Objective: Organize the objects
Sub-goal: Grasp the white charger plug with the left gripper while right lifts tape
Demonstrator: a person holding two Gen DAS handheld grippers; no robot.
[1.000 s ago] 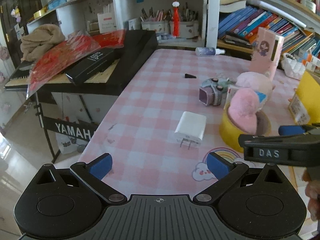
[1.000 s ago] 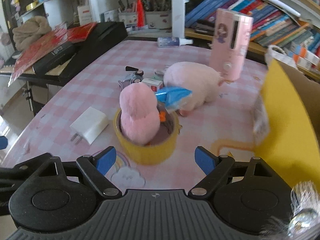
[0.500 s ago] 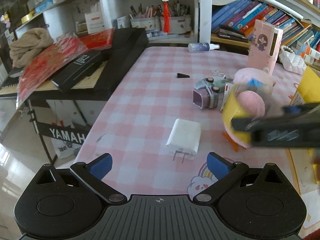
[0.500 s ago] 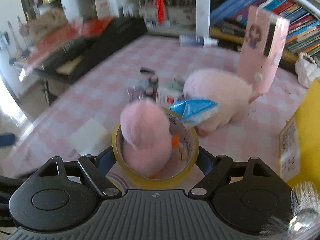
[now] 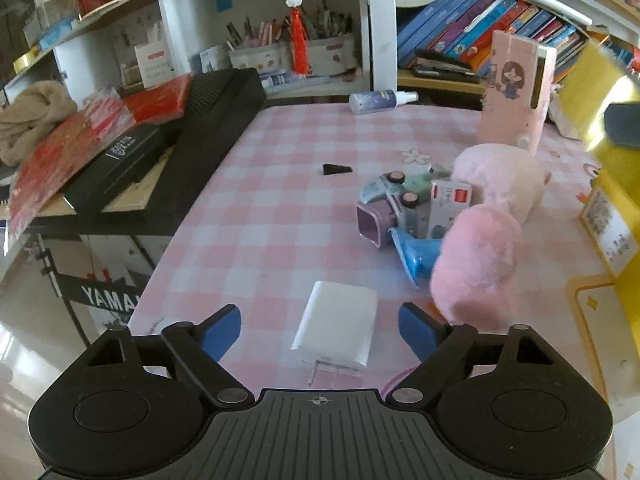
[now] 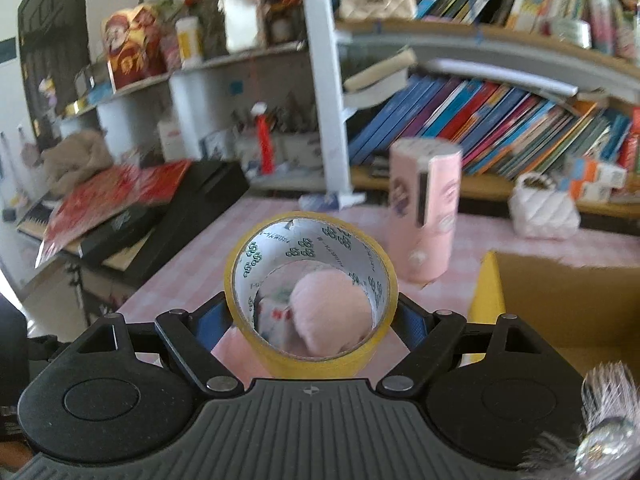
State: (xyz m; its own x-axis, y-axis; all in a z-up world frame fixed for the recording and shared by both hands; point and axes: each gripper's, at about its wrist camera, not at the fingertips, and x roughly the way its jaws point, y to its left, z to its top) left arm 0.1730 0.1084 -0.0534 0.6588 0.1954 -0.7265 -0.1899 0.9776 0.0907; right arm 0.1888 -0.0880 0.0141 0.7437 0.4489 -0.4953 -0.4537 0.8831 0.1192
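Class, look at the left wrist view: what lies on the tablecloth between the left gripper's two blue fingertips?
The white charger lies there, prongs toward the camera, inside the open left gripper, touching neither fingertip. The left wrist view shows this.

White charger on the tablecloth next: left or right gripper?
Left. The left gripper has just been closing and already has the white charger between its blue pads, not yet pressed. The right gripper is shut on the yellow tape roll, lifted near the cardboard box.
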